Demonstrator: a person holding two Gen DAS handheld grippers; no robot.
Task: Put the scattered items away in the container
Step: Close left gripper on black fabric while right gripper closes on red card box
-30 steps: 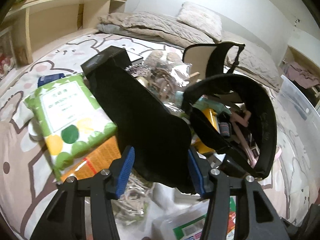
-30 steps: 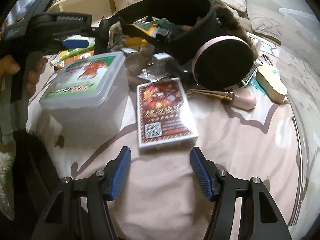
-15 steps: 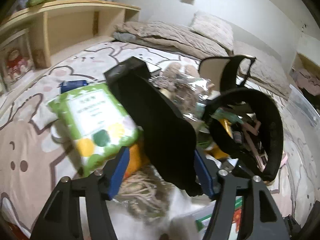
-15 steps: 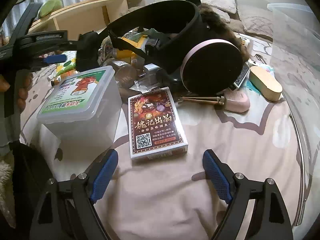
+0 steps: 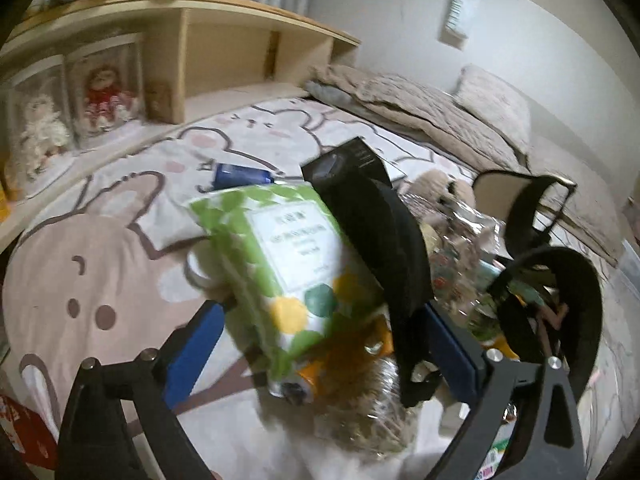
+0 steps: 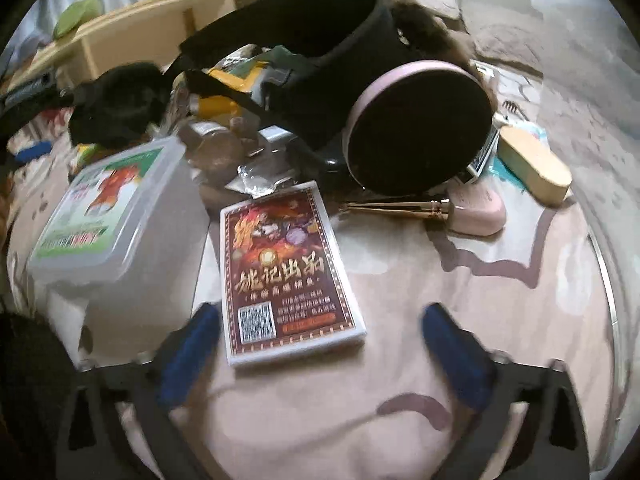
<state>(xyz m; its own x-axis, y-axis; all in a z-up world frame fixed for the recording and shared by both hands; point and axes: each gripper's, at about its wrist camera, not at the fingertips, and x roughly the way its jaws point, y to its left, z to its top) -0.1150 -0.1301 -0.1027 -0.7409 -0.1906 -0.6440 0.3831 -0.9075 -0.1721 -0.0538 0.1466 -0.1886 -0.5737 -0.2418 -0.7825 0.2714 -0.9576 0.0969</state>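
Left wrist view: my left gripper [image 5: 320, 344] is hovering over the clutter on the cartoon-print bedspread [image 5: 100, 240], its jaws having just been opening and now standing spread wide. Between the blue pads [image 5: 194, 354] are lying the lower end of a green-and-white dotted packet [image 5: 288, 264] and the tip of a long black pouch [image 5: 376, 248] that is resting across the packet's right edge; neither pad is pressing on them. An orange wrapper [image 5: 348, 344] and a clear bag of brownish strands [image 5: 372, 412] are sitting under the packet. A black strap loop [image 5: 560, 304] is curling at the right, and a wooden shelf [image 5: 224, 40] is standing behind the bed. Right wrist view: my right gripper [image 6: 320, 344] is pointing down at a dark red card box [image 6: 284, 264] with a QR code, lying flat on the bedspread. Its jaws have just been opening too and are gaping fully, the box's near end lying between the pads, untouched. A lidded translucent plastic tub [image 6: 116, 232] is sitting just left of the box. Beyond it are lying a round pink-rimmed black case [image 6: 416, 132], a gold-handled tool [image 6: 400, 206], a pink oval case [image 6: 476, 212] and a wooden brush [image 6: 536, 164]. The clear container's rim [image 6: 608, 280] is curving along the right edge.
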